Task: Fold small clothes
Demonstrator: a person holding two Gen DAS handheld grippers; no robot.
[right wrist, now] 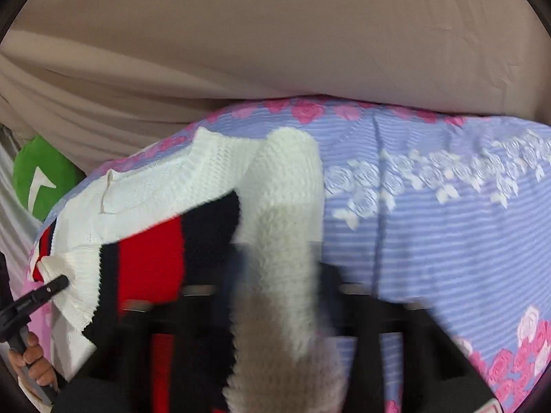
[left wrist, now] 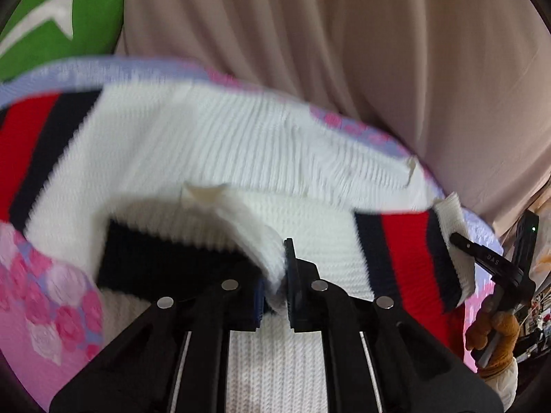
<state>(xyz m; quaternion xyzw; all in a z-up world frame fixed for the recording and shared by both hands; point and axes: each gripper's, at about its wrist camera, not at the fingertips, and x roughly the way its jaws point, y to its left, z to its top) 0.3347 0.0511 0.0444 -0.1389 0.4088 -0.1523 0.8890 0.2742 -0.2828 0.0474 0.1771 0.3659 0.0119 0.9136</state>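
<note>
Already the small white knit sweater (left wrist: 213,144), banded in red and navy, lay spread on the floral bedspread (left wrist: 51,309), a green cushion (left wrist: 69,17) beyond it at the far left. The left claw (left wrist: 275,296) was pressed together on a fold of white knit at the sweater's near edge. To its right, the right claw (right wrist: 279,285) was pinching a white sleeve (right wrist: 286,189) that rose between its blurred jaws, beside the red and navy band (right wrist: 151,258); past it the bedspread ran on bare. Both grips looked shallow, so a quick lift could let the loose knit slip free. Because the sleeve hung bunched, carrying it across might drag the body askew and leave a crooked, lumpy fold.
</note>
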